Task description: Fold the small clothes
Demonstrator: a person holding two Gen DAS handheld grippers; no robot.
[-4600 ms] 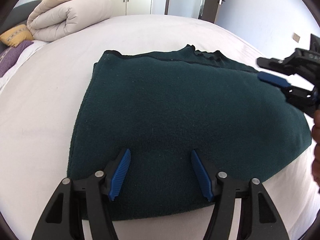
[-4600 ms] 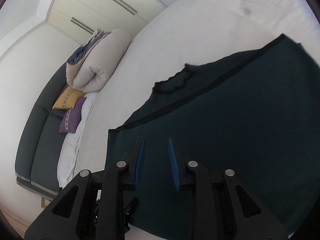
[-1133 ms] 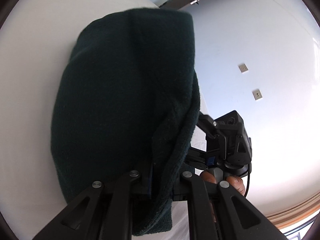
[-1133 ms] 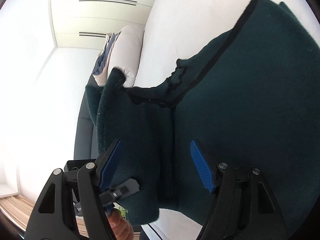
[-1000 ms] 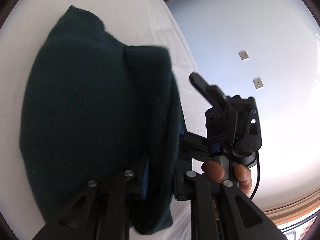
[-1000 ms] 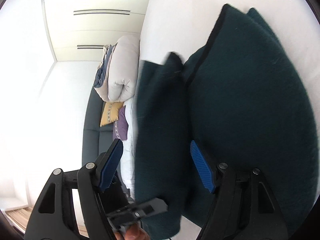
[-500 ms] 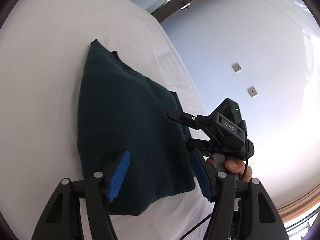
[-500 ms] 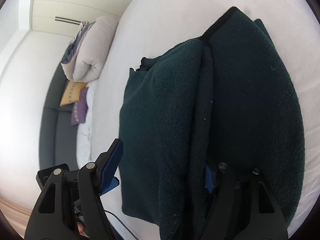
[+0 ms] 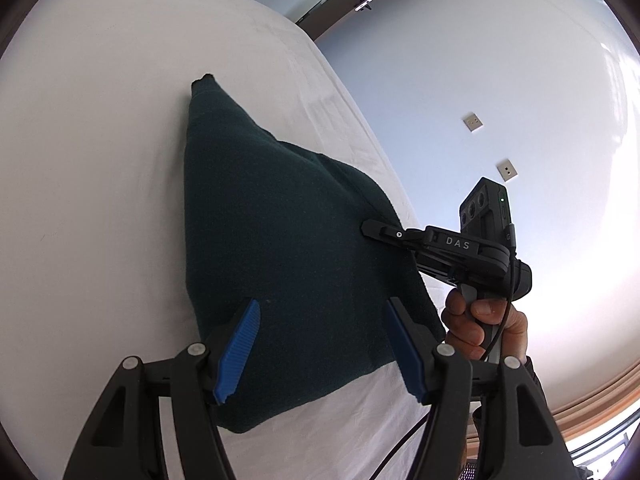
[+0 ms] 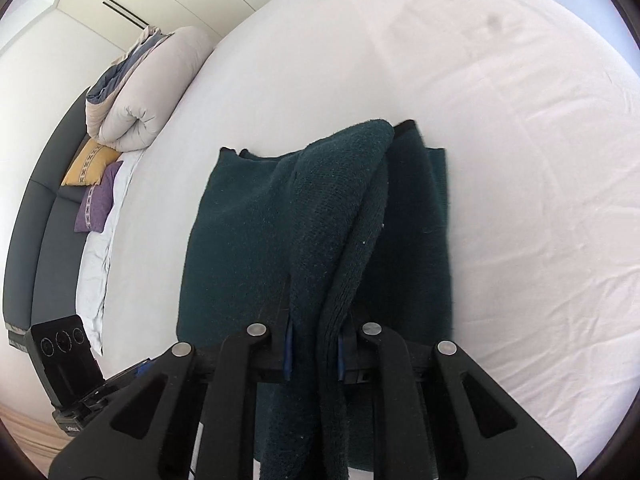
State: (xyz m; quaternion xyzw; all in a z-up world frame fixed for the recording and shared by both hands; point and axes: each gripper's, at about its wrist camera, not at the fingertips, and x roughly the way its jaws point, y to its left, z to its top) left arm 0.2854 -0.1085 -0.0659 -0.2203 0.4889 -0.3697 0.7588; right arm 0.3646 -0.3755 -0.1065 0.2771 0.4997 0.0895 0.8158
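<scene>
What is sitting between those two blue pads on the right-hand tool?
A bunched fold of the dark green garment; the right gripper is closing on it, seen in the right wrist view.

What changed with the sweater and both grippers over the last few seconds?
The dark green sweater, spread wide before, has been folded over into a narrower stack. The left gripper carried an edge across, let it go, and its jaws are opening, empty. The right gripper, open a second ago, is closing on a raised fold. The white bed and rolled duvet stayed put.

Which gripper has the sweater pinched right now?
The right gripper: its jaws are closing on a raised fold of the green sweater. The left gripper is opening, gripping nothing.
</scene>
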